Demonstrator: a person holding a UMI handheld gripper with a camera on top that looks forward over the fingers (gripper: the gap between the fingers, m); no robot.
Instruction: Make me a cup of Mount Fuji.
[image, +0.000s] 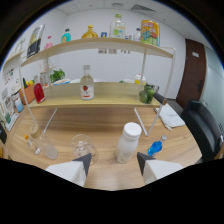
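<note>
My gripper (114, 161) is open above the wooden table (100, 125), and nothing is held. A white bottle (127, 144) with a white cap stands just ahead of the fingers, close to the right fingertip (142, 159). A clear glass (83, 145) sits just beyond the left fingertip (85, 160). A small blue bottle (155, 147) lies to the right of the white bottle. On the lower shelf (107, 100) stands a clear bottle with a red label (87, 86).
A two-tier wooden shelf (95, 46) holds several bottles on top, a red can (39, 93) and green plants (147, 94). Small clear glasses (44, 149) sit at the left. A white box (170, 116) and a black chair (205, 131) lie to the right.
</note>
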